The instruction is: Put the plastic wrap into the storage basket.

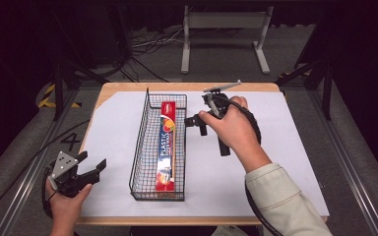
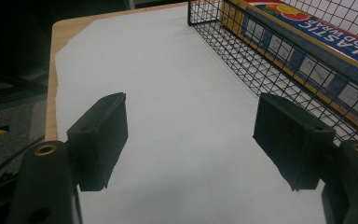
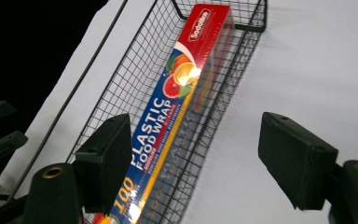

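Plainly spread wide, both pairs of fingers, holding nothing: right gripper (image 1: 198, 123) just beside the wire basket (image 1: 139, 147), left gripper (image 1: 89, 166) well apart on its other side, over the white-covered desk (image 1: 256, 172). Between them, flat in the basket, a plastic wrap box (image 1: 167, 145), long axis along the basket's length, red end pointing away from the person.

One basket (image 1: 140, 147), one wrap box (image 1: 167, 147), two tools

A glossy cardboard wrap box (image 3: 168, 121) lies in a black wire basket (image 1: 140, 147) on matt white paper (image 1: 236, 167).
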